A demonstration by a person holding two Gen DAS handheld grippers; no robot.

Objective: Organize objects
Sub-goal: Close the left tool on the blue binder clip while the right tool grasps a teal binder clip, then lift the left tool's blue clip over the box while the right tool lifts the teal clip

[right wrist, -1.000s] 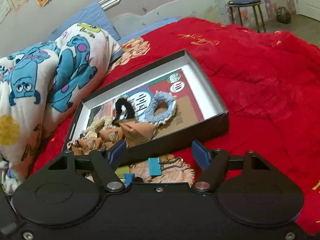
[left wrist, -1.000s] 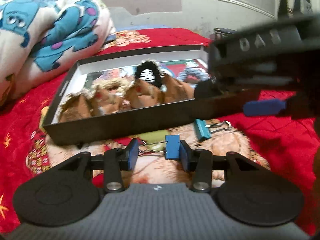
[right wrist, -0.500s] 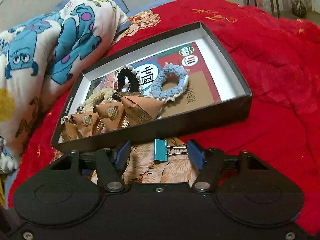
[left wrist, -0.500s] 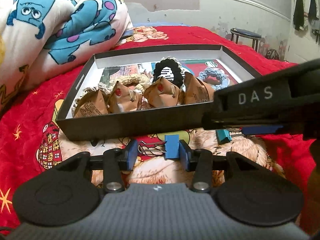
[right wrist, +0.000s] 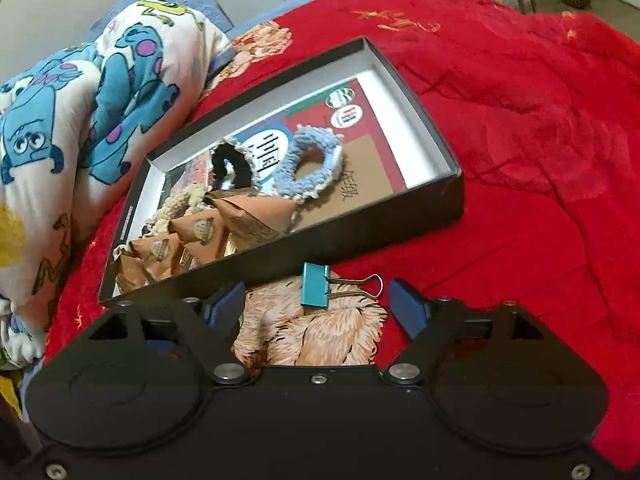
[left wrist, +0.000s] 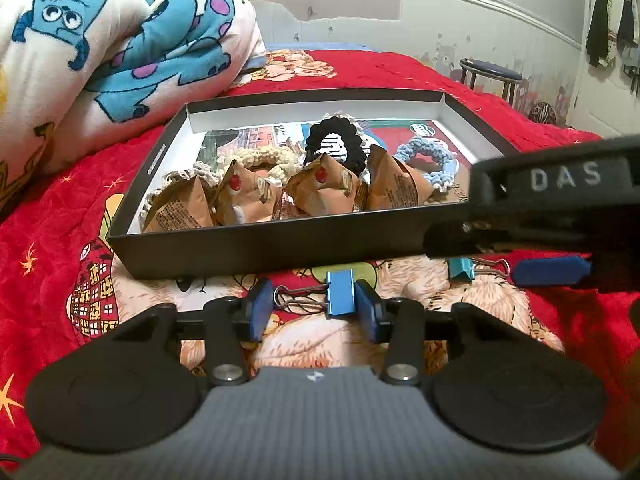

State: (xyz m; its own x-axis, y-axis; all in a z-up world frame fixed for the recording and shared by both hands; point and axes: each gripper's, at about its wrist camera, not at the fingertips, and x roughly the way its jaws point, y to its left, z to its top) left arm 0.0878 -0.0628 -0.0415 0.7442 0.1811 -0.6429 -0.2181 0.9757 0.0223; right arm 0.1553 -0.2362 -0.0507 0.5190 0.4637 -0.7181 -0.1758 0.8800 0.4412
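A blue binder clip [left wrist: 340, 293] lies on the red bedspread between the fingers of my left gripper [left wrist: 314, 311], which is open around it; its right pad is at the clip body, the left pad stands apart. A teal binder clip [right wrist: 316, 285] lies in front of the black box [right wrist: 452, 204], between the wide-open fingers of my right gripper [right wrist: 316, 306]. It also shows in the left wrist view [left wrist: 461, 268], under the right gripper's body [left wrist: 560, 208]. The box [left wrist: 256, 252] holds brown paper packets [left wrist: 320, 188] and several scrunchies [left wrist: 336, 140].
A rolled monster-print blanket [left wrist: 100, 48] lies left of the box. The red bedspread [right wrist: 540, 120] spreads to the right. A stool [left wrist: 490, 76] stands by the far wall beyond the bed.
The right gripper has come down and forward over the teal clip and opened wider. The left gripper has stayed around the blue clip, its view tilting slightly upward.
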